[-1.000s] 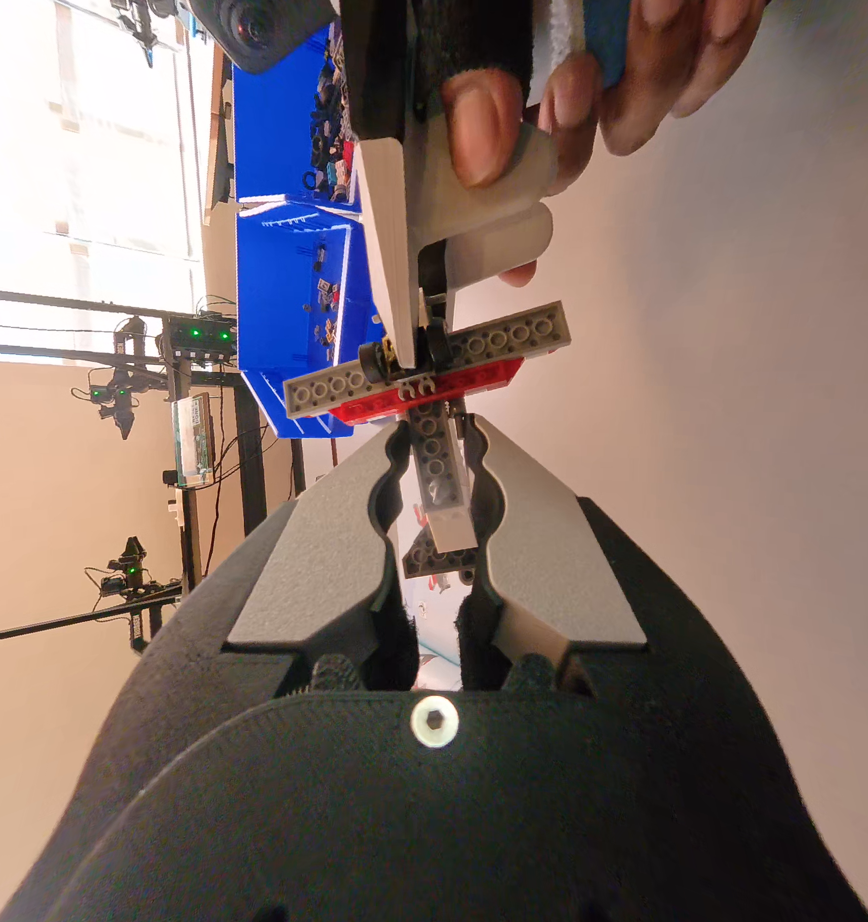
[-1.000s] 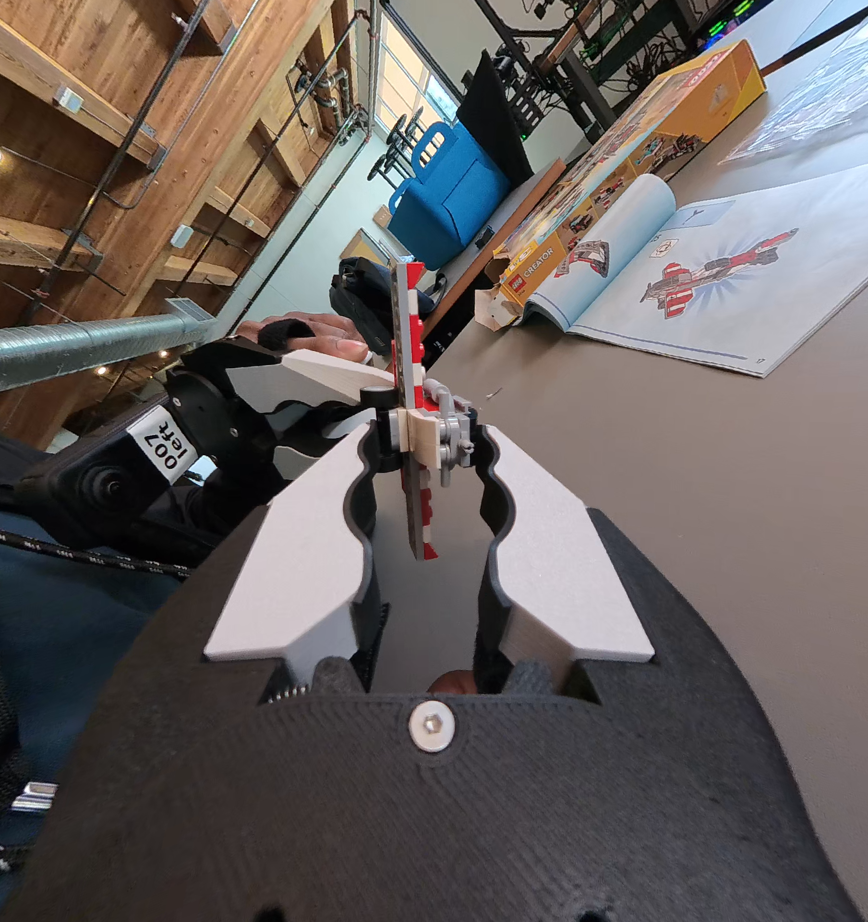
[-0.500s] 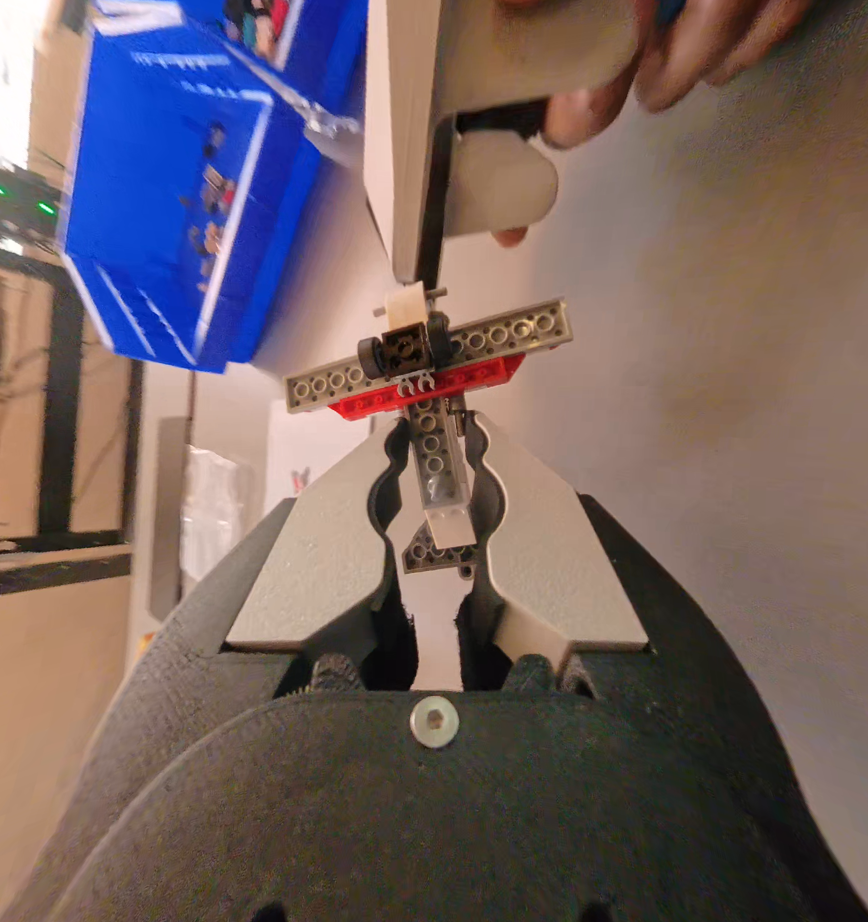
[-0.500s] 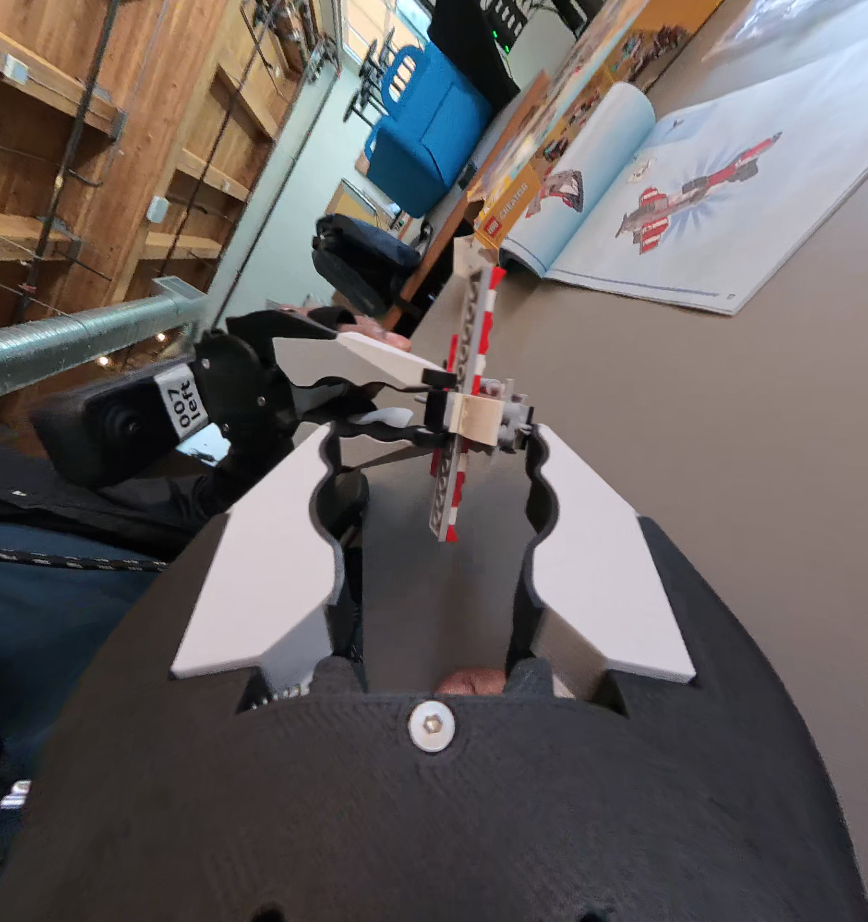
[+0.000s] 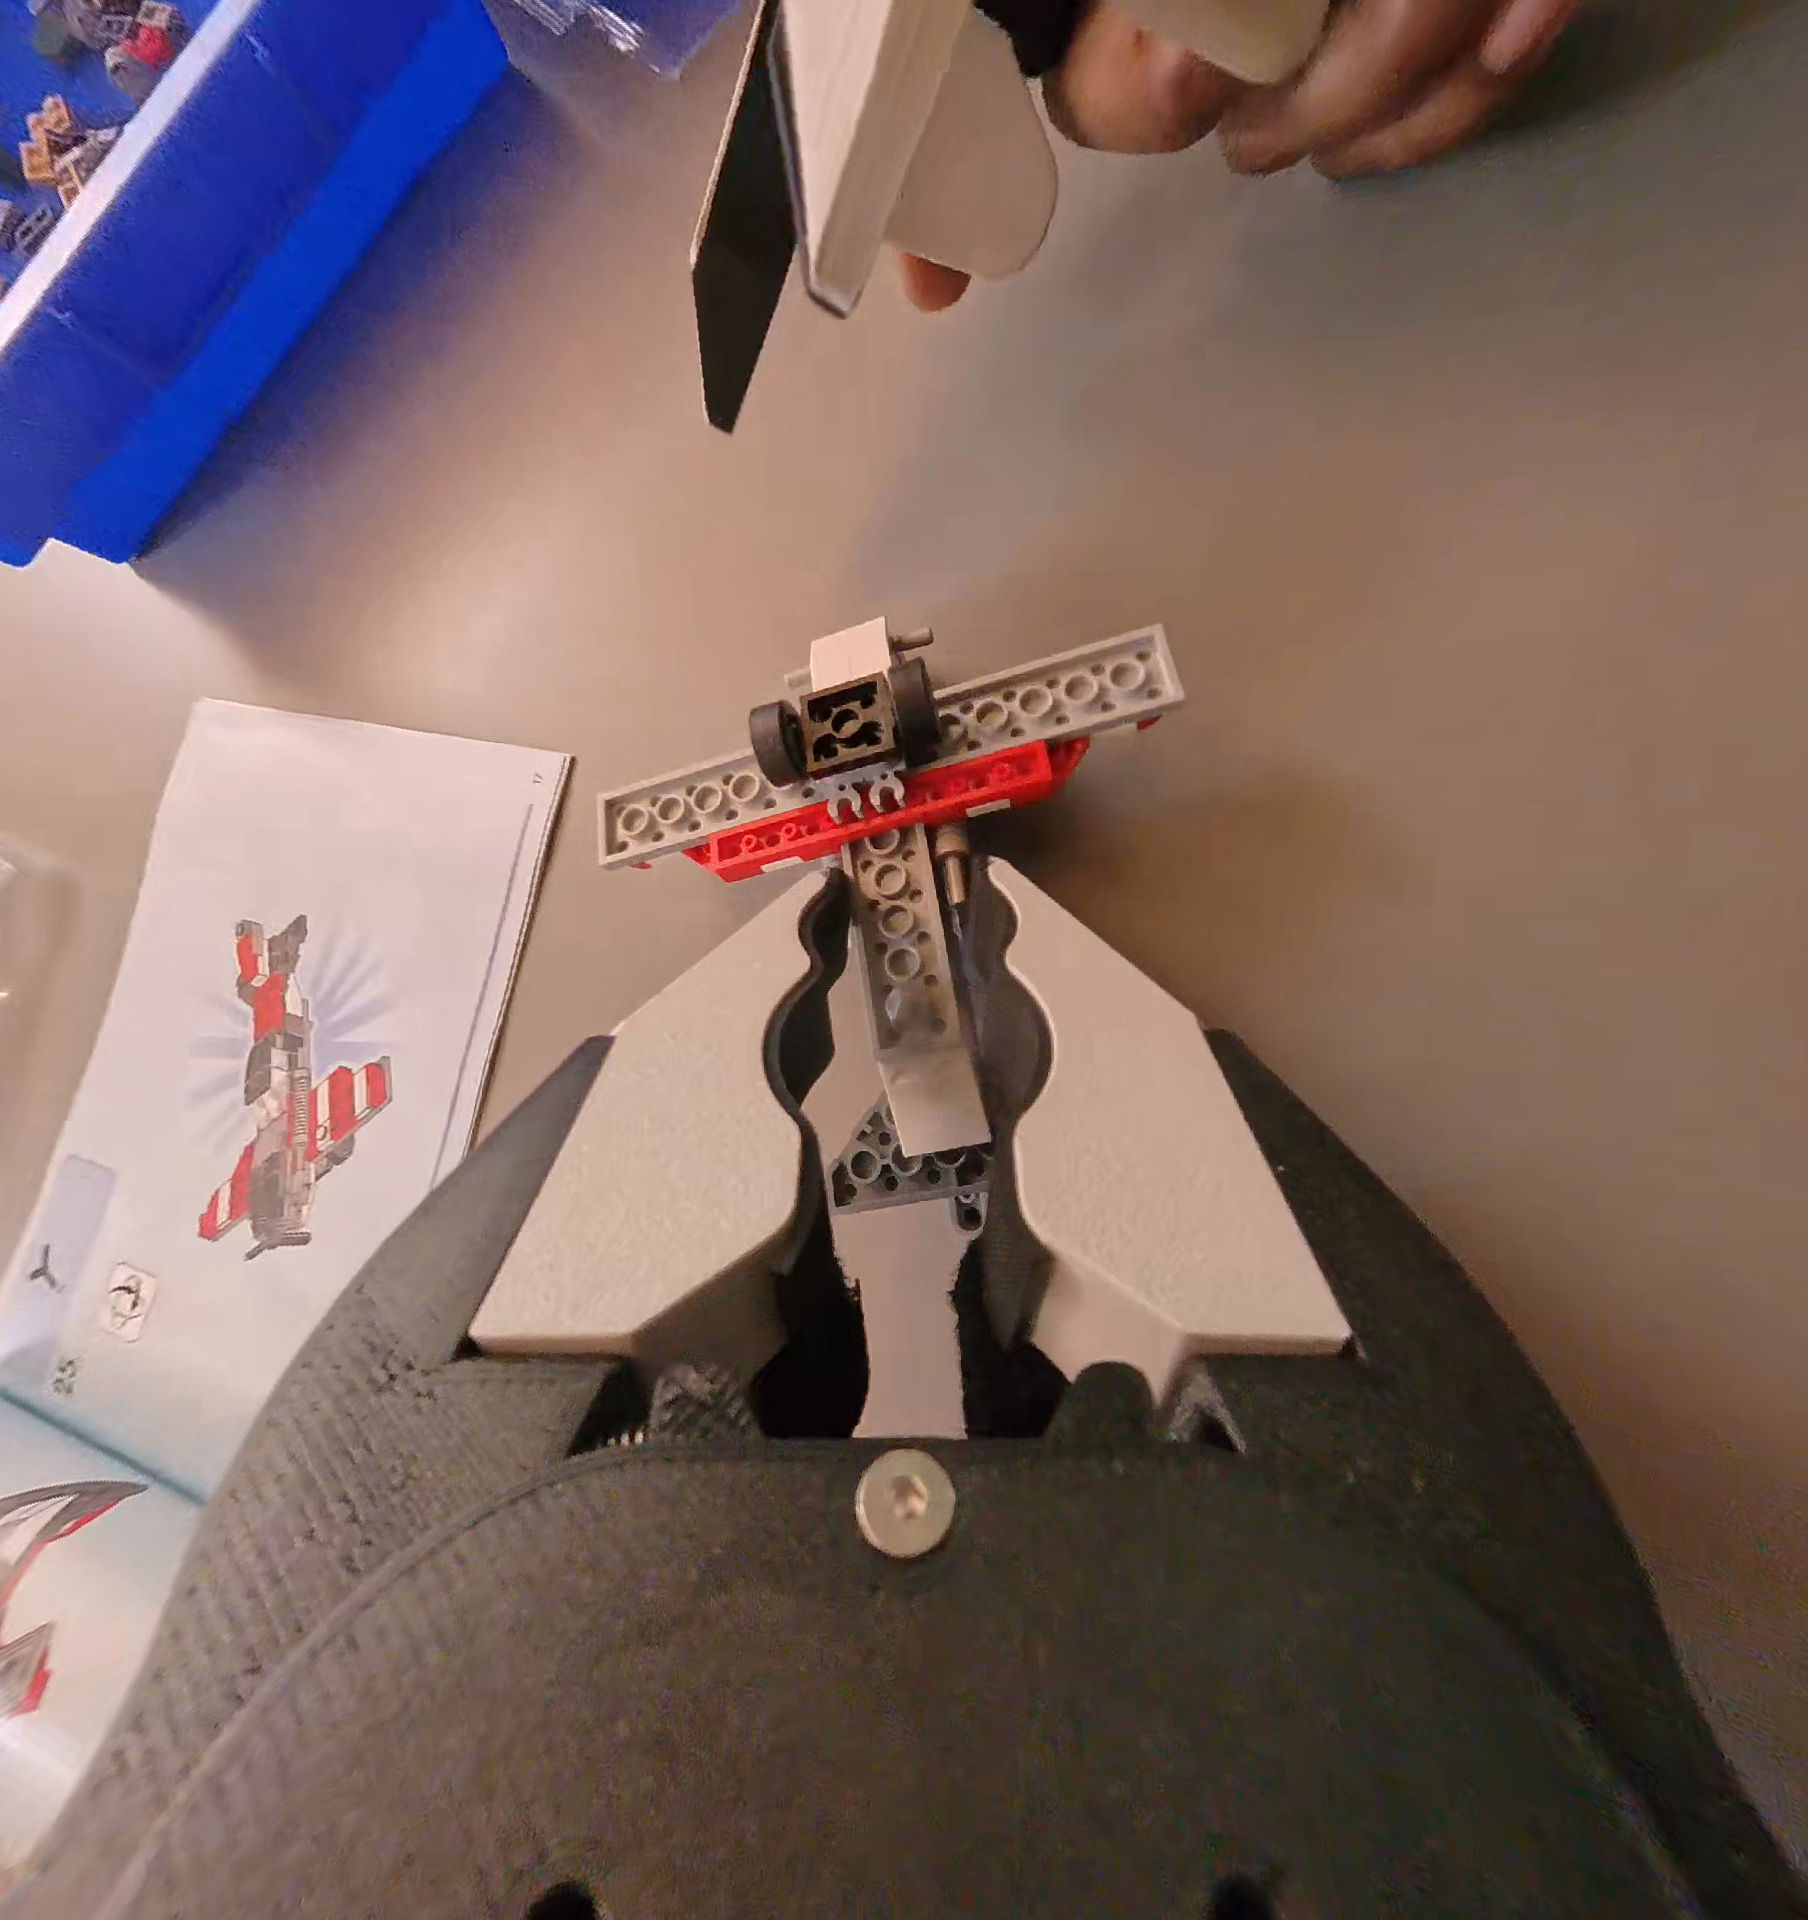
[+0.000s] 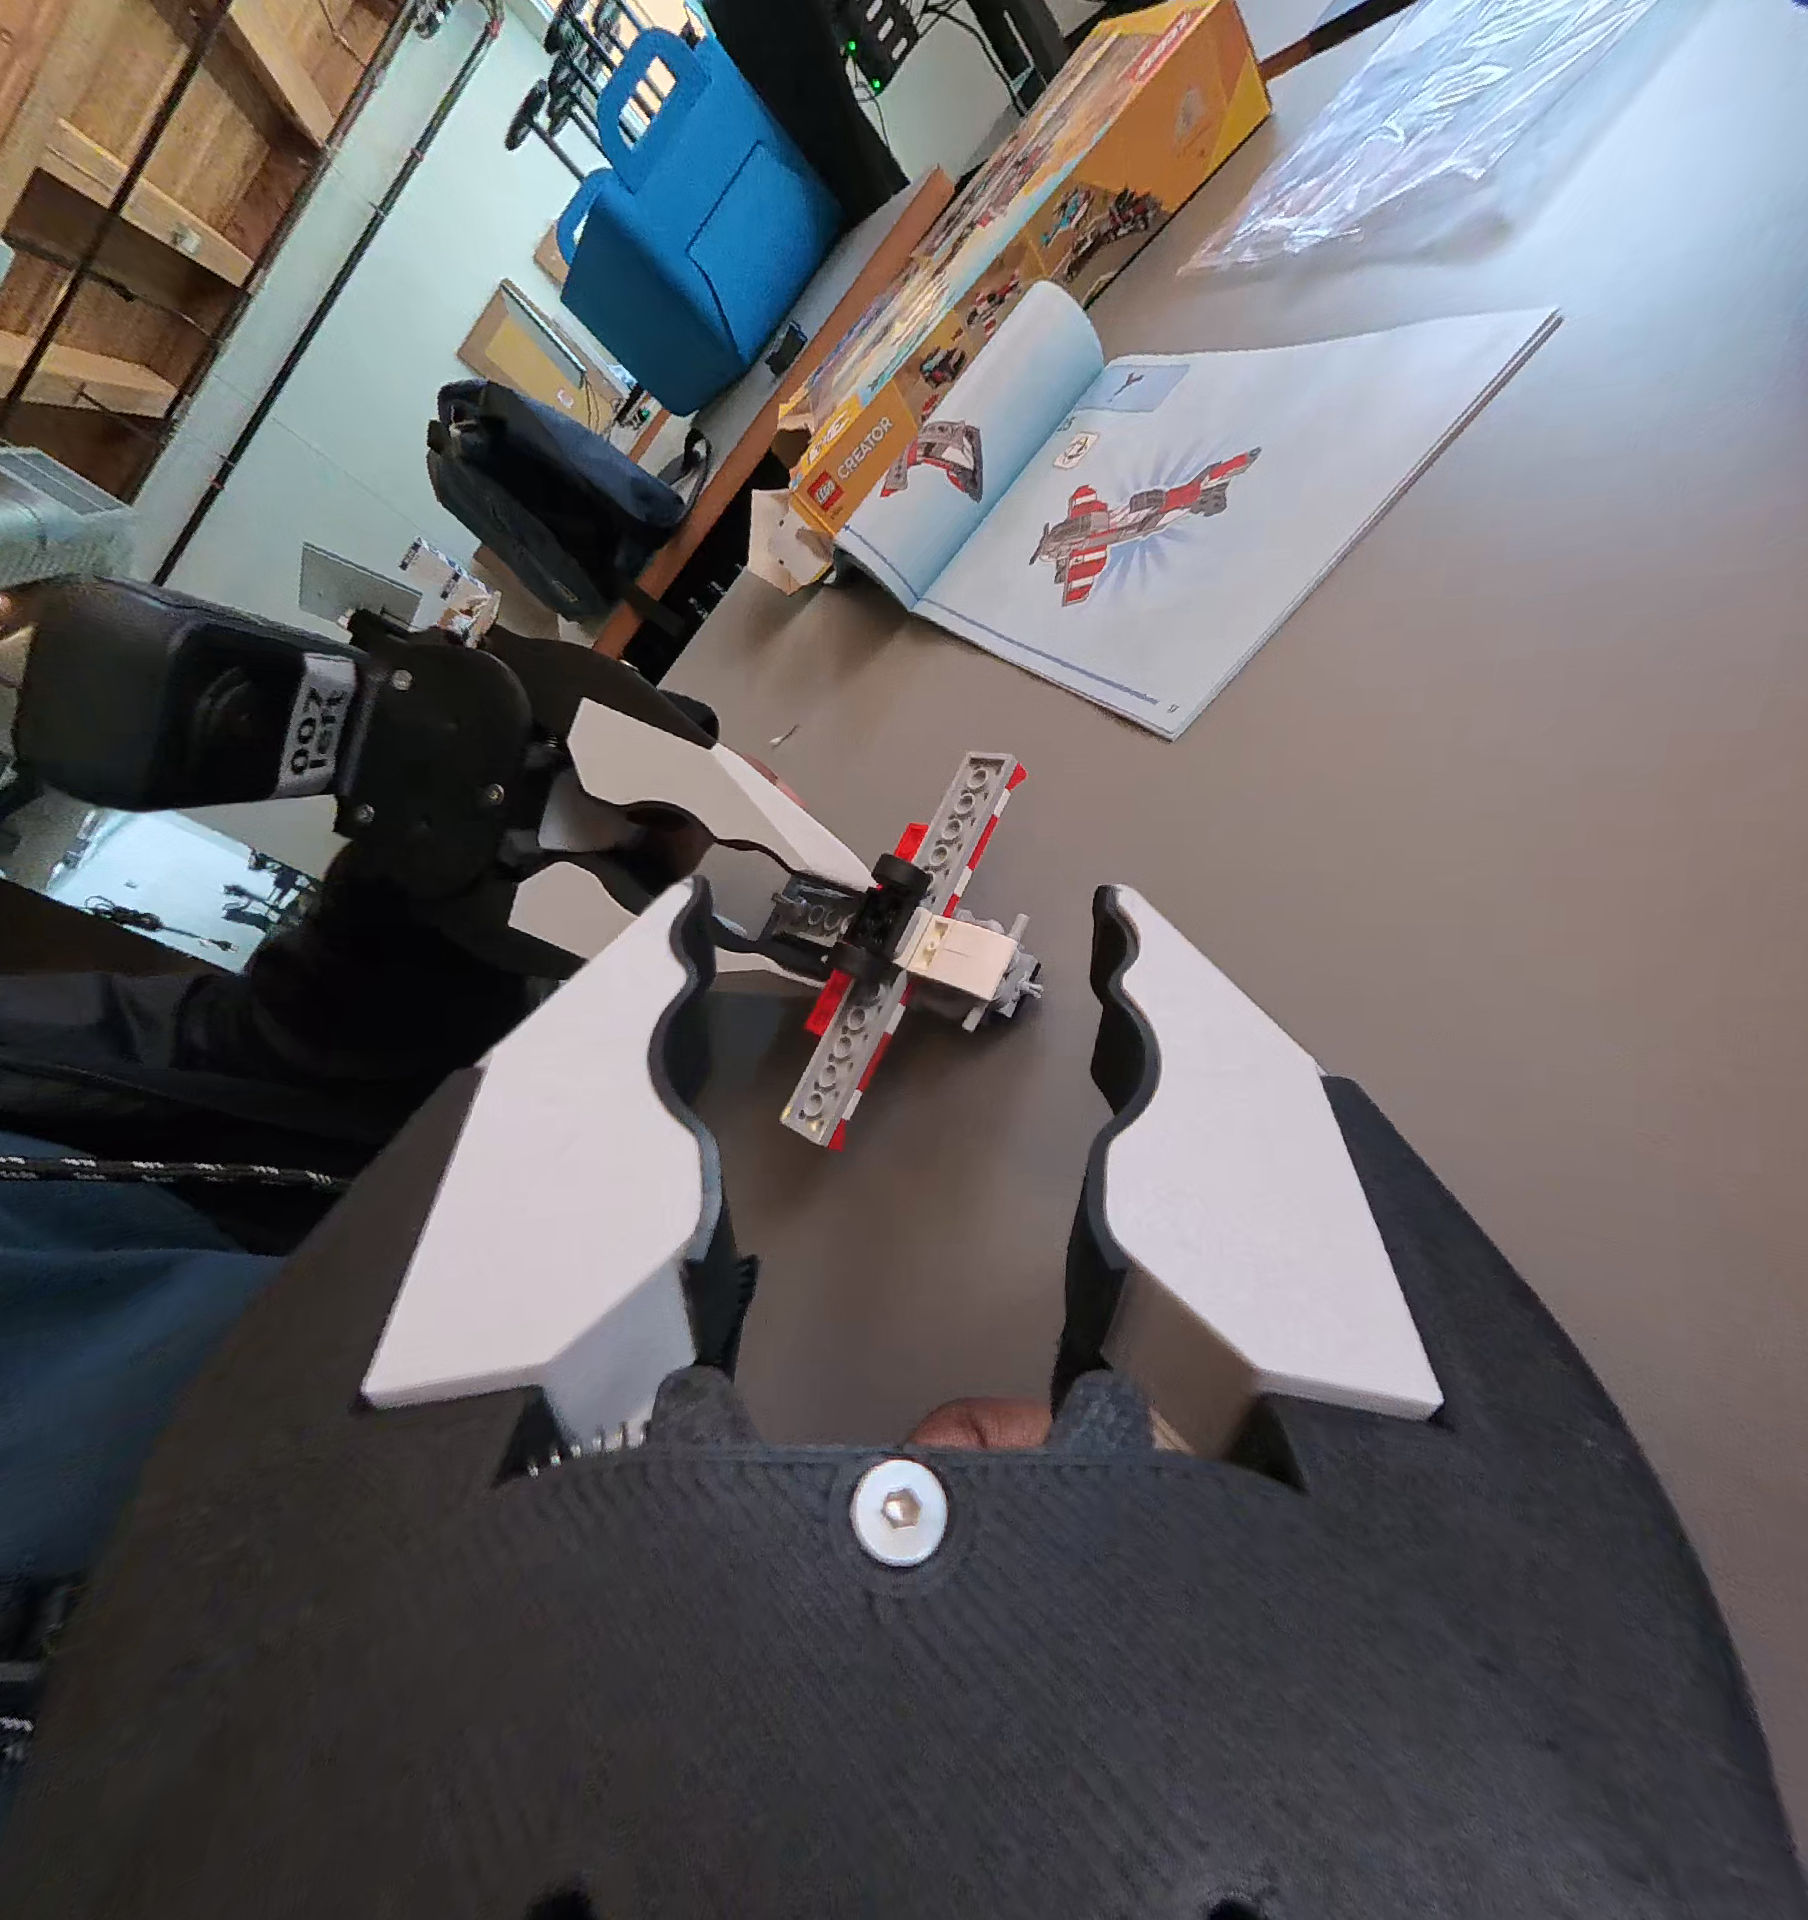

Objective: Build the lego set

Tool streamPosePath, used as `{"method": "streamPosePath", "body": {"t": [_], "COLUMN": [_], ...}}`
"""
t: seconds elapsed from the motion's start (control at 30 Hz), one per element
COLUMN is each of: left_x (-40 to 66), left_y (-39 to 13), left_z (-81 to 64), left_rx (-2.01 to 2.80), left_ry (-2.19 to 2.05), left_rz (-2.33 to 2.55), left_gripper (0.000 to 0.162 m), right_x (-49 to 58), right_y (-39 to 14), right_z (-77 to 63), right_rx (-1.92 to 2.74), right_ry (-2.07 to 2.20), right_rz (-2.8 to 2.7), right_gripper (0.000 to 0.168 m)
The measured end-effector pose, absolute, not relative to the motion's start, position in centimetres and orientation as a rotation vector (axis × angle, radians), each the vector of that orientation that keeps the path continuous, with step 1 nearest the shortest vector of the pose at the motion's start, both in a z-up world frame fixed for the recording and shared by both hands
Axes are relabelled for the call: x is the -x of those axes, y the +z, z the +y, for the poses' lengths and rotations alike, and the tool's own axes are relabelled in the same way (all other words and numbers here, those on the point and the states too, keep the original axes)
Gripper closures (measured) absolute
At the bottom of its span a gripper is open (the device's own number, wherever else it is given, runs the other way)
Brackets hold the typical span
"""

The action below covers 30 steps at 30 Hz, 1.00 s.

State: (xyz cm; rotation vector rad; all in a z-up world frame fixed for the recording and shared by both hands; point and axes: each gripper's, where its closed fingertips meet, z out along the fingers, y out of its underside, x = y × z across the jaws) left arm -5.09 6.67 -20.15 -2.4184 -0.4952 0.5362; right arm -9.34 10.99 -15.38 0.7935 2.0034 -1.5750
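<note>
A small lego plane (image 5: pixel 884 774) has a long grey wing, a red plate under it, black wheels and a white nose. My left gripper (image 5: pixel 910 873) is shut on its grey fuselage and holds it low over the grey table (image 5: pixel 1399 727). I cannot tell whether it touches the table. My right gripper (image 6: pixel 900 914) is open and empty, a short way back from the plane's nose (image 6: pixel 967 951). In the right wrist view the left gripper (image 6: pixel 817 925) comes in from the left. In the left wrist view the right gripper (image 5: pixel 786 353) hangs above the plane.
A blue bin (image 5: pixel 152 260) with several loose pieces sits at the far left. An open instruction booklet (image 6: pixel 1191 499) lies beyond the plane, with the yellow set box (image 6: pixel 1035 229) and a clear plastic bag (image 6: pixel 1451 125) behind it. The booklet also shows in the left wrist view (image 5: pixel 287 1039). My right fingertips sit around 8 cm from my left ones.
My right gripper has let go of the plane's nose, opened wide and drawn back. My left gripper has swung the plane down toward the table.
</note>
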Motion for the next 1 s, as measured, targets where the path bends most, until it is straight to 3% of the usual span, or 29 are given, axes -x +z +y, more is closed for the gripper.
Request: {"method": "streamPosePath", "body": {"t": [0.43,0.8,1.0], "left_x": [5.8,8.7,8.7], "left_y": [-19.6,-12.5,-11.1], "left_z": [6.3,5.1,5.2], "left_rx": [2.236,1.407,1.091], "left_ry": [0.448,0.157,-0.049], "left_rz": [-0.677,-1.031,-1.060], "left_gripper": [0.139,0.139,0.140], "right_x": [9.0,7.4,6.6], "right_y": [-15.4,-13.0,-12.7], "right_z": [10.4,9.6,8.7], "right_rx": [-0.750,-0.630,-0.602], "right_ry": [-1.539,-1.631,-1.644], "right_rz": [1.960,1.799,1.789], "right_gripper": [0.098,0.102,0.105]}}
